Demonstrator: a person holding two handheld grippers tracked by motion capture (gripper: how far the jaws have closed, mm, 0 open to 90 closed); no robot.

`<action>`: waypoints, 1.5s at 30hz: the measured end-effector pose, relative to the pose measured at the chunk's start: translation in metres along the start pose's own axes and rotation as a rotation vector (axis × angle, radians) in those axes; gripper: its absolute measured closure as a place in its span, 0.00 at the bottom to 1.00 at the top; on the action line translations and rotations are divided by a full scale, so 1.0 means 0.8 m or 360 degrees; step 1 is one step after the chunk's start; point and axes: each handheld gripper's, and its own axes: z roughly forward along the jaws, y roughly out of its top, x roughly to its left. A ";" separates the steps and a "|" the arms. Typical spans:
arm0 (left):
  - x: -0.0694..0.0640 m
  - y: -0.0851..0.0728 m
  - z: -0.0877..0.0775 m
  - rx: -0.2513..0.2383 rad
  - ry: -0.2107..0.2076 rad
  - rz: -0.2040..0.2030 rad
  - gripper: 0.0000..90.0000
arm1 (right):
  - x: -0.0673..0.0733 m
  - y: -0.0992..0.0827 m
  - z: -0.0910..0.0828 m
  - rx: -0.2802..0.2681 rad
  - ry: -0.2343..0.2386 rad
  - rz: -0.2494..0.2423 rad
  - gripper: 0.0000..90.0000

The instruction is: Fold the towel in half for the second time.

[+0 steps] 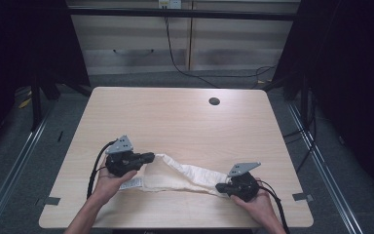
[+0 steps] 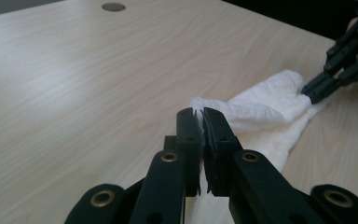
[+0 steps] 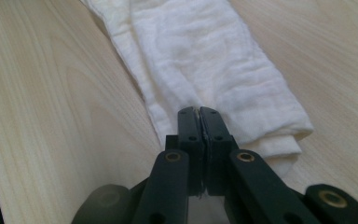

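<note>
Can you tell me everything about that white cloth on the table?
The white cloth looks soft and crinkly, like thin towel fabric, folded into a long, layered band. It lies flat on the wooden table, near the person's edge. The left hand-held gripper pinches one end and the right hand-held gripper pinches the other, both shut on it.

No legible text, label, brand, number or sign could be made out on anything pictured.
</note>
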 end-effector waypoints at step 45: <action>-0.026 -0.072 0.009 0.0356 0.0034 0.0046 0.96 | 0.001 -0.022 -0.022 -0.0041 -0.0247 0.0053 0.98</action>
